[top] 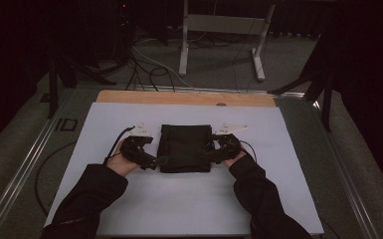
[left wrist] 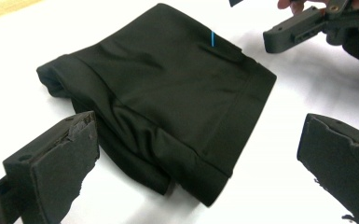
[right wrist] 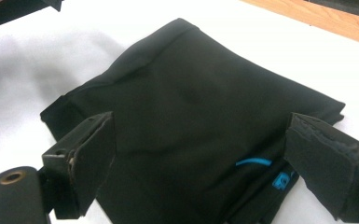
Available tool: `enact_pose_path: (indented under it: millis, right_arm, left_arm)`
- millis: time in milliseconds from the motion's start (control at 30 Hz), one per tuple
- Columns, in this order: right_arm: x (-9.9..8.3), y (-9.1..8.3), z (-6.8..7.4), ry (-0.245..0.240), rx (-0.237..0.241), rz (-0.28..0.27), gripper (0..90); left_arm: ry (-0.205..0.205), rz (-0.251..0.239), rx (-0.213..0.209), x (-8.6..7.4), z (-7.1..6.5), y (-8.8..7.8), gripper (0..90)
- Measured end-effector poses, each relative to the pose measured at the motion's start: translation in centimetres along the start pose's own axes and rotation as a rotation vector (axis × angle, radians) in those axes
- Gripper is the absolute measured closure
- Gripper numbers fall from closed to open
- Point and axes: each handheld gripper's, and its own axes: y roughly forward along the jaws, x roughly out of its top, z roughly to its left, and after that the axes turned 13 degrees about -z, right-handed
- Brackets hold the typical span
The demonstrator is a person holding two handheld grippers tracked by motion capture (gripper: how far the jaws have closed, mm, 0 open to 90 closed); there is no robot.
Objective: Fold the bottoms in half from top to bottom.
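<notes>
High view: folded black garment [top: 185, 148] lies flat at mid table on the white sheet [top: 278, 199], w/ wooden table edge [top: 186, 97] beyond. Left gripper [top: 150, 162] sits at garment's near-left corner, right gripper [top: 210, 148] at its right edge; both touching or just beside the cloth, can't tell which from here.

Left gripper view: jaws spread wide, nothing btwn them. Garment [left wrist: 163, 98] just ahead, a thick multi-layer fold, near corner pointing toward the jaws. Thin blue mark [left wrist: 212, 39] on far side. Right gripper [left wrist: 291, 32] hangs past the far edge, off the cloth.

Right gripper view: jaws also apart, holding nothing, straddling the near part of garment [right wrist: 191, 112]. Blue loop [right wrist: 253, 162] and blue tag [right wrist: 282, 179] peek from the fold near the right-hand jaw.

Judgement: folding looks nearly done, a compact rectangle, both tools poised at opp. sides. Next move prob. a last fold, or a pinch and lift. Needs each jaw pair lowered over an edge and closed thru all layers, else the stack slips open.
</notes>
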Motion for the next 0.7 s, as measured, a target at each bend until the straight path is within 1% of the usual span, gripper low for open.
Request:
enact_pose_path:
  millis: [133, 267, 400, 533, 633, 700]
  right_arm:
    - [-0.3, -0.6, 0.1, -0.005, -0.002, 0.0, 9.8]
    - [-0.6, -1.3, 0.3, 0.001, 0.005, -0.014, 9.9]
    - [-1.1, -1.7, 0.5, -0.002, 0.01, -0.008, 9.9]
    - [-1.7, -2.1, 0.8, 0.011, 0.019, -0.015, 9.9]
    - [-2.1, -2.5, 0.8, 0.016, 0.016, -0.013, 9.9]
    - [-2.4, -2.8, 0.9, 0.032, 0.014, -0.011, 9.9]
  left_arm:
    - [-0.003, 0.009, 0.002, -0.6, -0.1, -0.4, 0.4]
    - [0.003, 0.011, 0.011, -1.1, -0.3, -0.9, 0.4]
    - [-0.002, 0.013, 0.012, -1.7, -0.5, -1.4, 0.4]
    - [-0.008, 0.012, 0.014, -2.3, -0.6, -1.9, 0.4]
    - [-0.015, 0.006, 0.017, -2.7, -0.7, -2.4, 0.4]
    - [-0.023, 0.003, 0.013, -3.1, -0.9, -2.7, 0.4]
